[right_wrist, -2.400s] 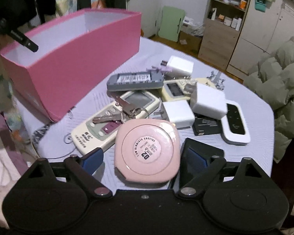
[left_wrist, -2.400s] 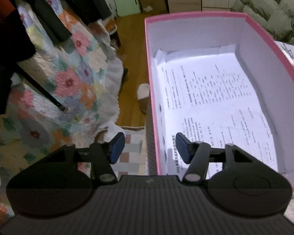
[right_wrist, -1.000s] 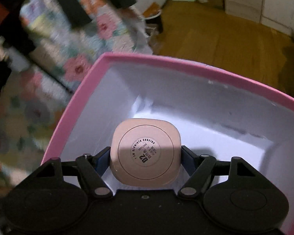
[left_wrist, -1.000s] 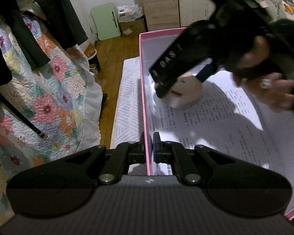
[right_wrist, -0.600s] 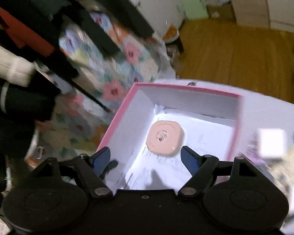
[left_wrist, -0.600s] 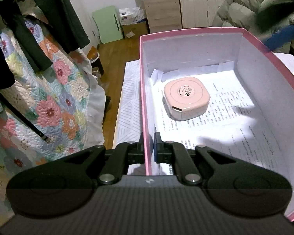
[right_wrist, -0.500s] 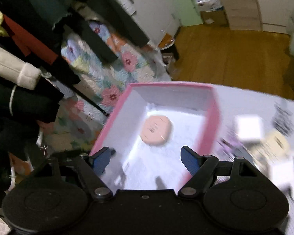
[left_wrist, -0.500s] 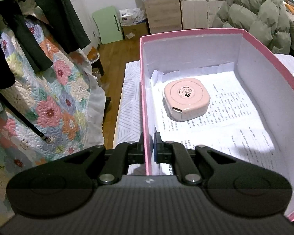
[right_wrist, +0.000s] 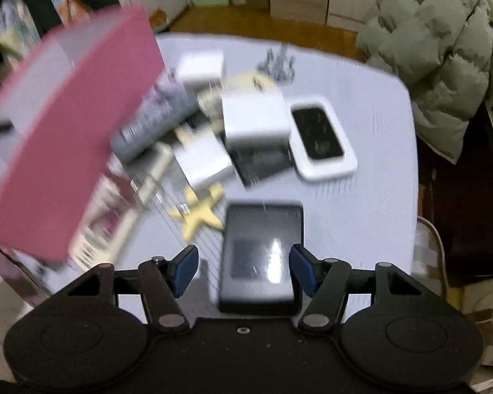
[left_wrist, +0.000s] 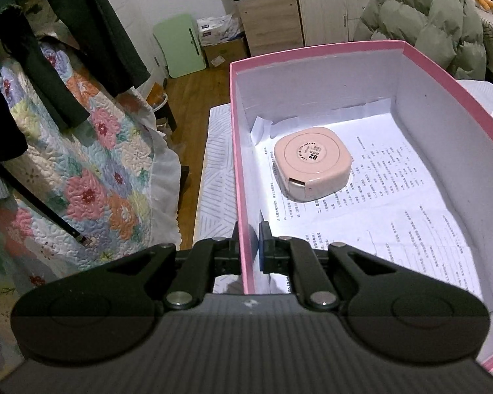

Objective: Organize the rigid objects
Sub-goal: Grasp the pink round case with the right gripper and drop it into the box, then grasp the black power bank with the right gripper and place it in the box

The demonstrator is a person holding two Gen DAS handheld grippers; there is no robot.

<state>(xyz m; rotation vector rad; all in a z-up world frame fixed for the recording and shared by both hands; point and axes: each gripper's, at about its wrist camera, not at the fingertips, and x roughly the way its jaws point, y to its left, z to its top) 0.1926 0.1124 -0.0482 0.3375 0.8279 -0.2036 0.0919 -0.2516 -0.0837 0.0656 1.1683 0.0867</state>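
Observation:
A pink box (left_wrist: 450, 75) lined with printed paper stands on the table. A round-cornered pink case (left_wrist: 312, 164) lies inside it near the far left corner. My left gripper (left_wrist: 248, 246) is shut on the box's left wall. My right gripper (right_wrist: 243, 267) is open and empty above the table, with a black flat device (right_wrist: 261, 256) lying between its fingers below. The box shows blurred at the left of the right wrist view (right_wrist: 65, 131). A pile of remotes, white chargers (right_wrist: 254, 121) and a yellow star (right_wrist: 199, 215) lies beyond.
A white device with a black screen (right_wrist: 322, 138) lies right of the pile. A green puffer jacket (right_wrist: 443, 49) lies past the table's right edge. A floral quilt (left_wrist: 82, 164) hangs left of the box, with wooden floor beyond.
My right gripper let go of the pink case inside the box, pulled out and swung right over the table pile. My left gripper closed on the box wall and stays there.

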